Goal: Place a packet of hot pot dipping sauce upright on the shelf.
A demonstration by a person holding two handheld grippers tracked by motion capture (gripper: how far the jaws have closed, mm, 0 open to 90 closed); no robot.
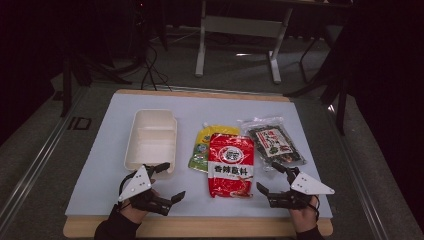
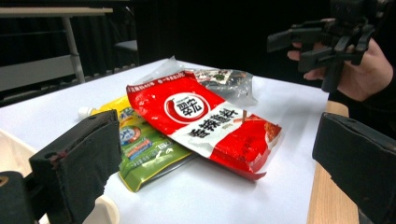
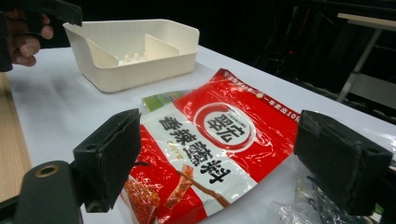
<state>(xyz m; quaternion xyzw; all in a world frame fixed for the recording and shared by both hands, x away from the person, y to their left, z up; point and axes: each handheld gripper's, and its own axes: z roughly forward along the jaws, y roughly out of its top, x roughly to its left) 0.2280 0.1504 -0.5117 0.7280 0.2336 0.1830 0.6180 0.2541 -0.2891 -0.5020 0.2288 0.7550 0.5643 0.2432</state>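
Jaws wide on both grippers, left gripper [image 1: 166, 181] and right gripper [image 1: 274, 179] flanking red pouch [image 1: 230, 165]

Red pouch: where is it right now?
High view: the red pouch lies flat mid-mat, overlapping the yellow-green pouch, with the seaweed bag to its right.

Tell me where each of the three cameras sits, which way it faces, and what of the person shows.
High view: above the near edge, facing forward and down on the white mat; both hands, left tool, right tool.
Left tool view: on the open left tool, facing the red packet; right hand.
Right tool view: on the open right tool, facing the tray.
All share the red packet.
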